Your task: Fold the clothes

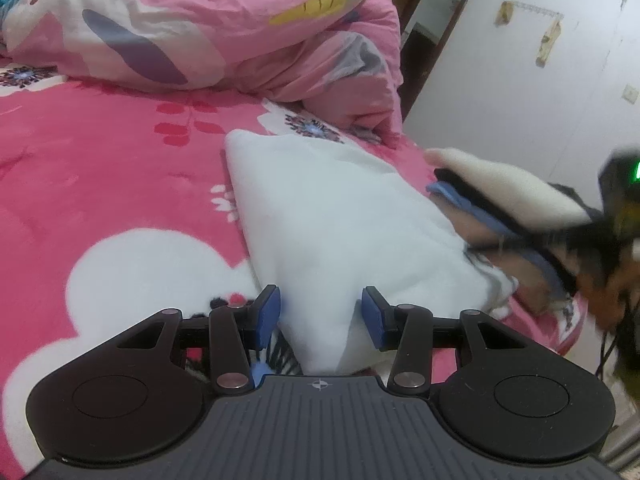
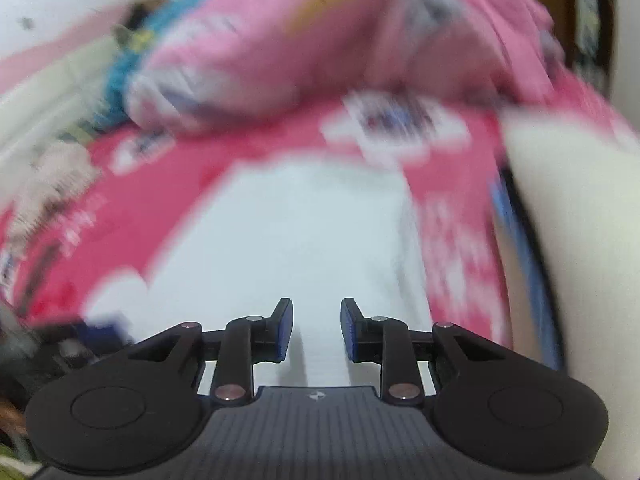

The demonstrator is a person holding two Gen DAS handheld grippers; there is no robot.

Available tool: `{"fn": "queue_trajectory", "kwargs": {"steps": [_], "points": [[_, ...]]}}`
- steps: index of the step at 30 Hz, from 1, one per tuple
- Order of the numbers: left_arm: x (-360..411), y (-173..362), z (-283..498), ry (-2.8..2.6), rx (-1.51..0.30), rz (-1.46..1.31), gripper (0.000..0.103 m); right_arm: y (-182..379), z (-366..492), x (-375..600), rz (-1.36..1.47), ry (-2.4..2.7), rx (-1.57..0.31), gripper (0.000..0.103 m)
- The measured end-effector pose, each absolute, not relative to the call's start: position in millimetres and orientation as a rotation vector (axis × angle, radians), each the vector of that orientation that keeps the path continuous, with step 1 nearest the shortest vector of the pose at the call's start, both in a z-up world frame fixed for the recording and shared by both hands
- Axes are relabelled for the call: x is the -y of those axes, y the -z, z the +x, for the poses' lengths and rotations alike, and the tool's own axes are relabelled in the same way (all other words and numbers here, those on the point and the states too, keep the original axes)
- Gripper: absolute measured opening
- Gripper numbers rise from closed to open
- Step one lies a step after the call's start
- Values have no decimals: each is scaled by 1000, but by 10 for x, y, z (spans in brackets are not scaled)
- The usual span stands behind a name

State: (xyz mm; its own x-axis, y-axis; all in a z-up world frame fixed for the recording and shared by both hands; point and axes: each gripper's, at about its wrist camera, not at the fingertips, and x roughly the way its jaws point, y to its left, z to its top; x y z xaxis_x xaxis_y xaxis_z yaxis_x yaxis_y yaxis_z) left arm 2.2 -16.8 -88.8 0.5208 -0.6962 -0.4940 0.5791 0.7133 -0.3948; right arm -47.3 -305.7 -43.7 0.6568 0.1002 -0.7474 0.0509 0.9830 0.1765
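White garment (image 1: 332, 220) lies folded mid-frame on your pink bedsheet (image 1: 100, 168). Crumpled pink quilt (image 1: 224, 28) crowds the top; a stack of folded clothes (image 1: 512, 200) sits right. Left gripper (image 1: 320, 314) stands half open around the garment's near corner, no clamp. Right gripper (image 2: 316, 330) gapes narrowly, nothing pinched. Lower left's roomy.

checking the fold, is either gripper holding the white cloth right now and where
Neither pinches it. The left gripper stands open around the white cloth's near edge; the right gripper is open above it.
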Motion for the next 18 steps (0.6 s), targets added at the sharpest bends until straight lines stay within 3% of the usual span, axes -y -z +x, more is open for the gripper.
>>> {"fn": "queue_trajectory", "kwargs": {"steps": [4,10,18], "points": [[157,871,-46,759,-688,-164,45,590,-886,3066,203,58,-823,30],[37,853,-102,753,-729,-210,45,472,-1386,3265,439,118,-669,50],[-59,928,73,740,-852,-387,46,1040,-1584,3711,966,175,-604,51]]}}
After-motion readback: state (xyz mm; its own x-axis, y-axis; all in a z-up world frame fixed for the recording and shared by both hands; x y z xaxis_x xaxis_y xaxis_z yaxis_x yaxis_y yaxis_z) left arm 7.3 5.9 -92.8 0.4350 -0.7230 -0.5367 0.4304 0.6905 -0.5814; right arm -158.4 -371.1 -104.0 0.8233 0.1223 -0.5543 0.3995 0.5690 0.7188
